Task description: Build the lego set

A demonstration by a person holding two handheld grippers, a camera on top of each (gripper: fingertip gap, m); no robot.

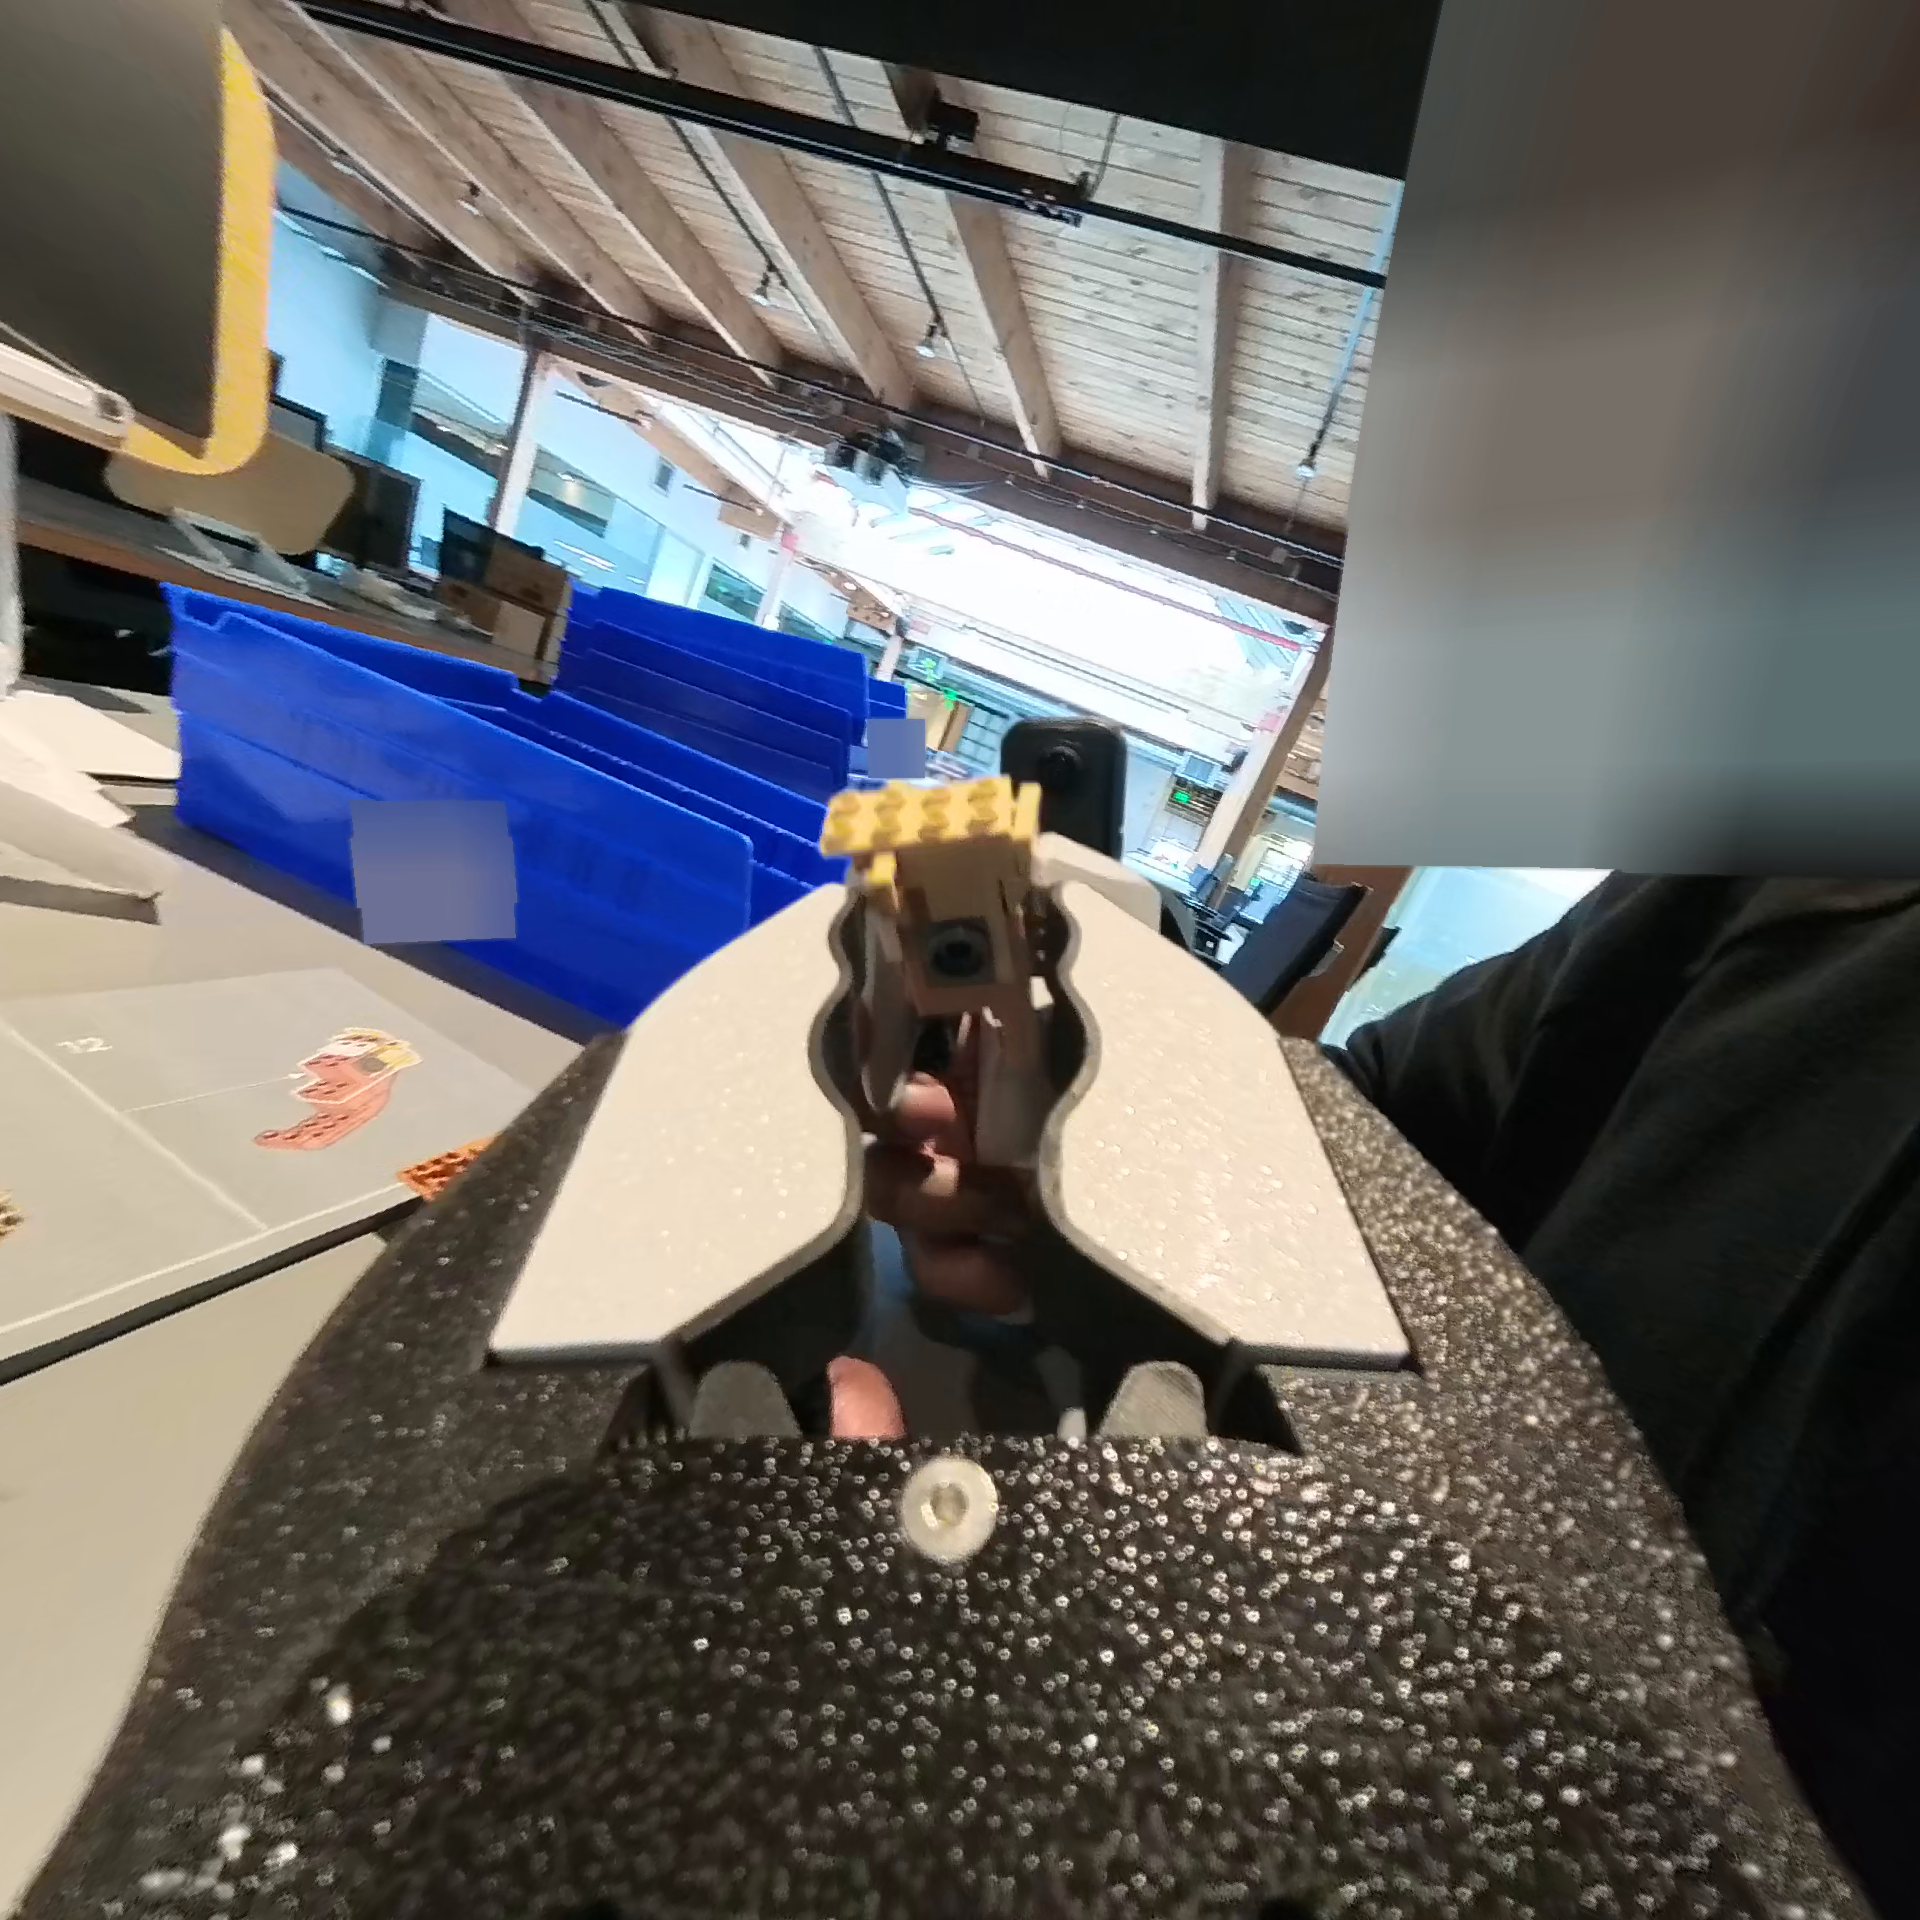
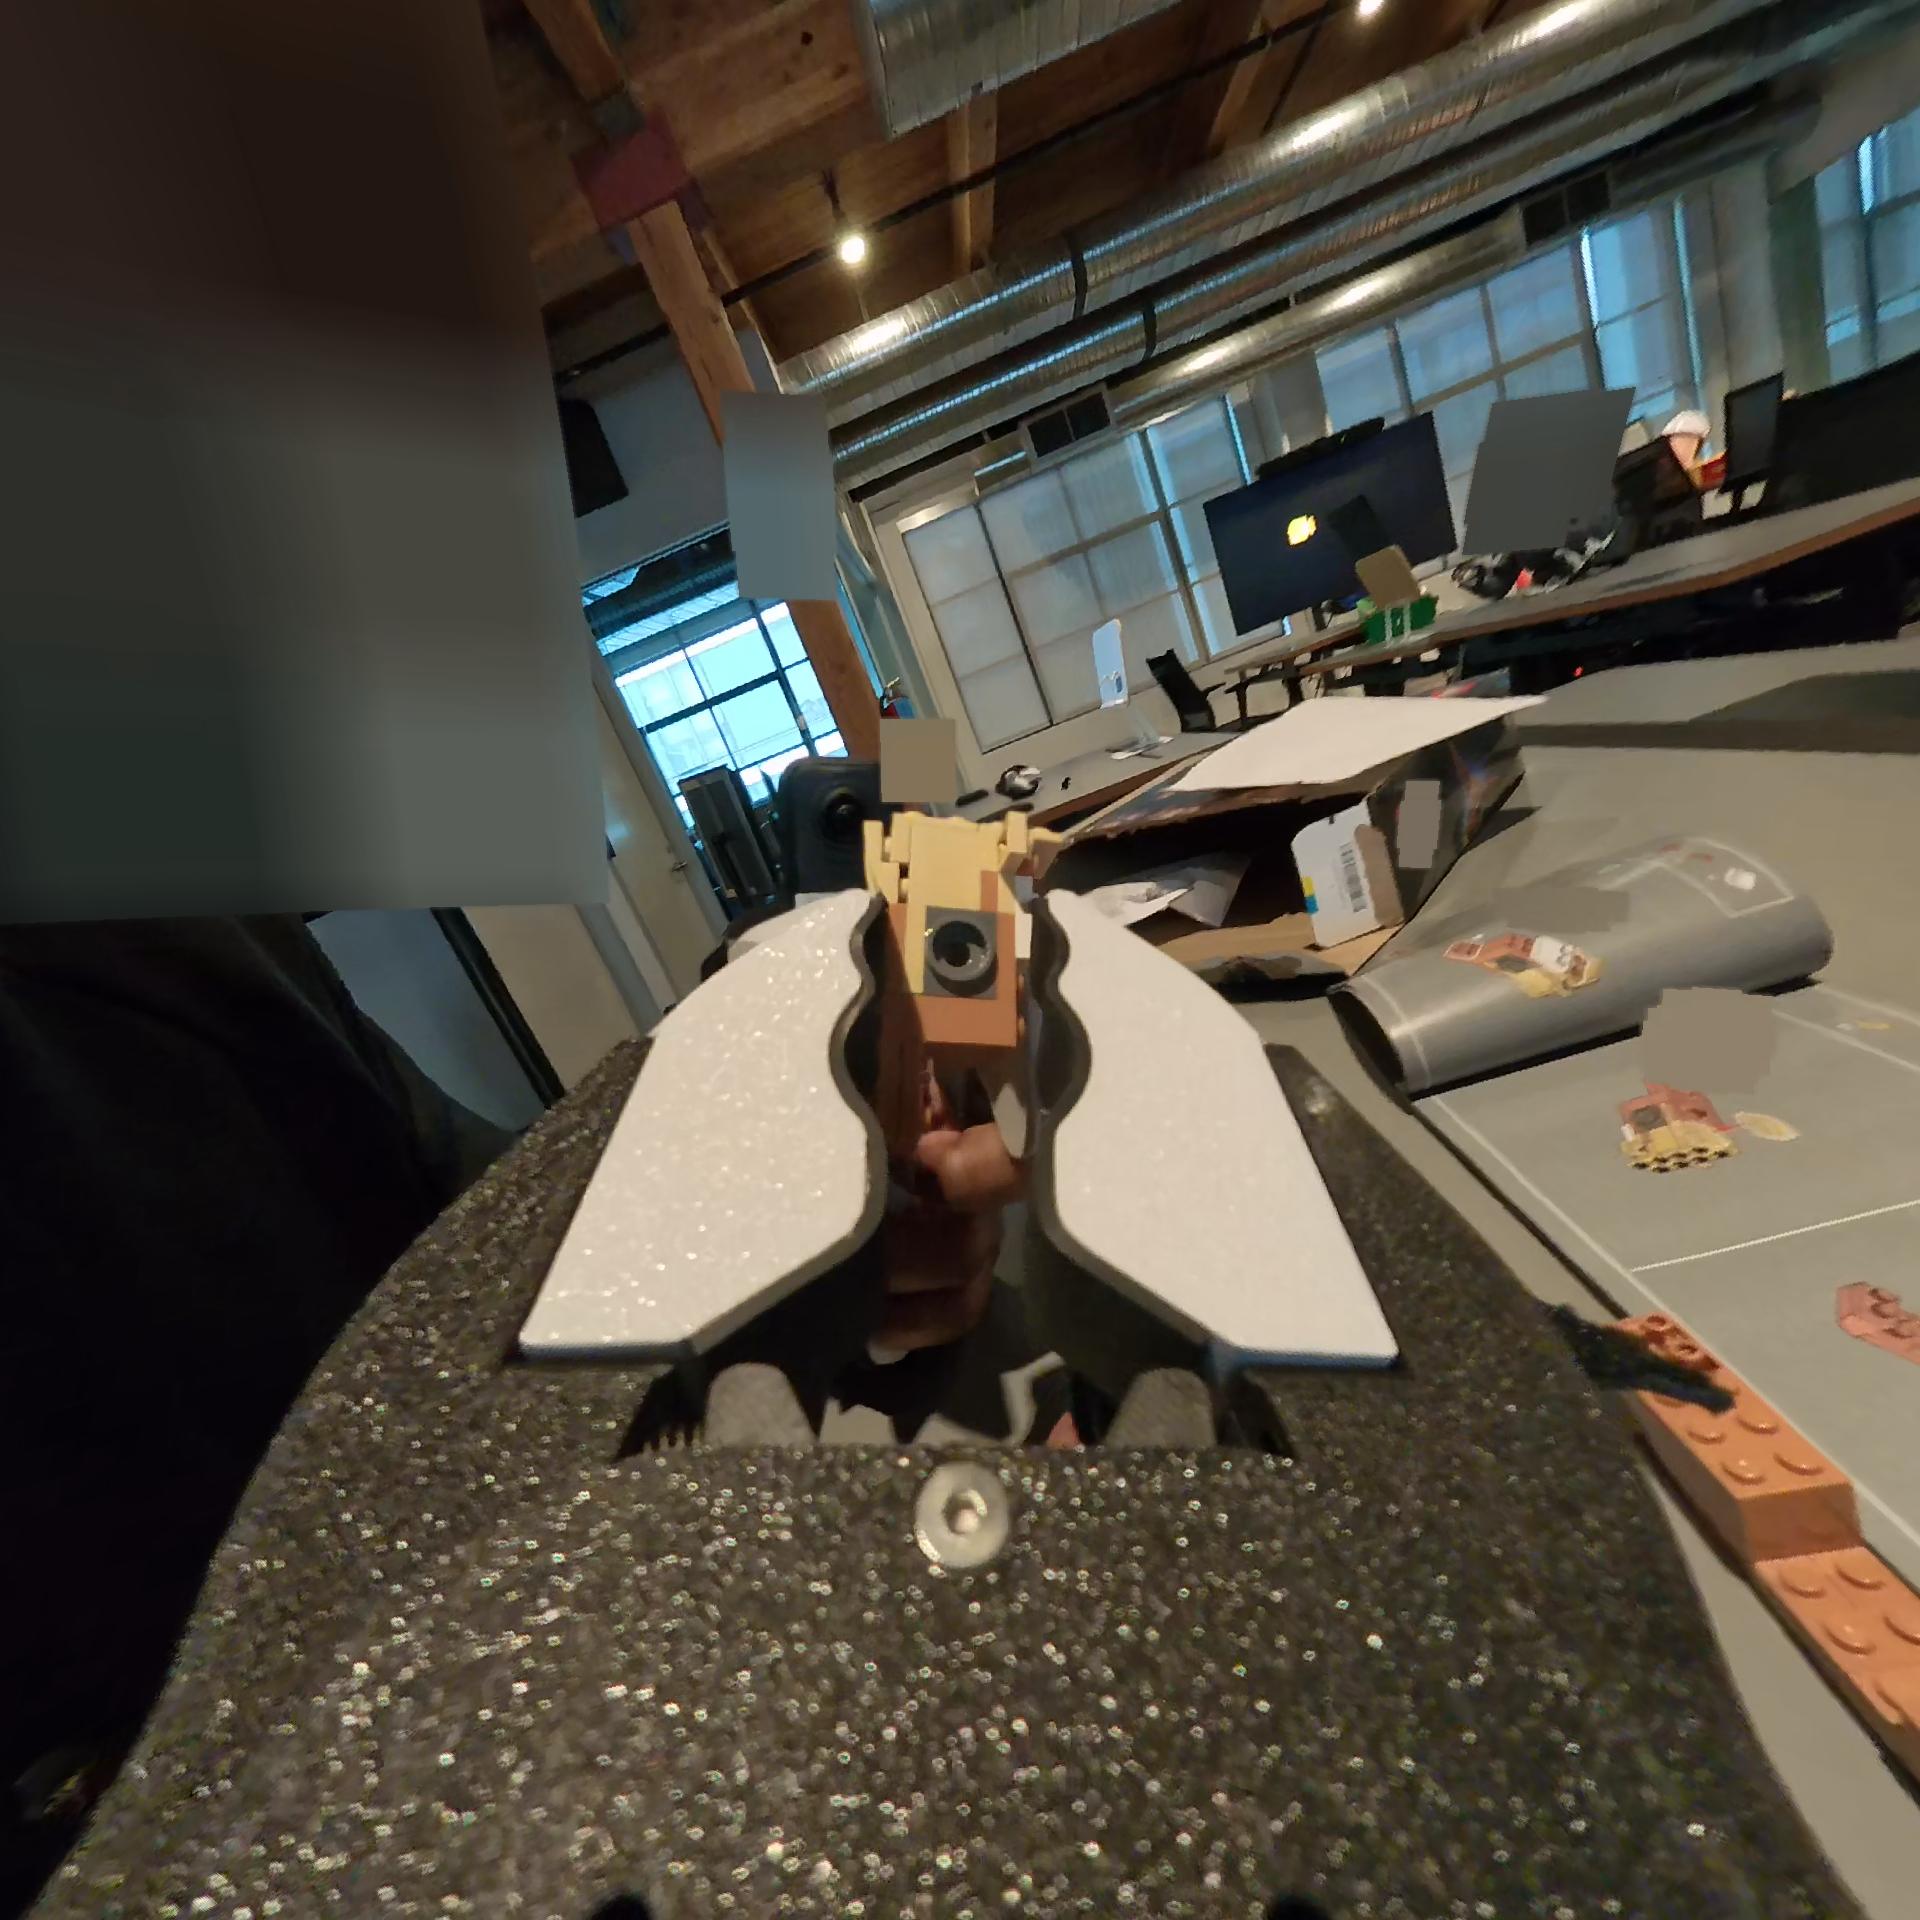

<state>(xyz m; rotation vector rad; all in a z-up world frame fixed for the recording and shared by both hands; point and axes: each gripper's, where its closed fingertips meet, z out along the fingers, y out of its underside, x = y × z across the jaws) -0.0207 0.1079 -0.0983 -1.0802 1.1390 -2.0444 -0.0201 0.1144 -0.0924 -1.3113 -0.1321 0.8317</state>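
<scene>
Two grippers meet above the grey tabletop (image 2: pixel 1558 790), facing each other. Left gripper (image 1: pixel 951 935) and right gripper (image 2: pixel 951 935) each have fingers closed narrow on the same small tan, brown and yellow brick assembly (image 2: pixel 951 956), whose long axis runs between them.

This was an open-plan office in a converted loft: timber ceiling beams (image 1: pixel 1039 343), bare metal ducts (image 2: pixel 1195 281), tall gridded windows (image 2: pixel 1091 582), long desks (image 2: pixel 1558 613) carrying a big monitor (image 2: pixel 1320 540), blue storage bins (image 1: pixel 499 790) stacked on the grey worktop (image 1: pixel 156 1455).
</scene>
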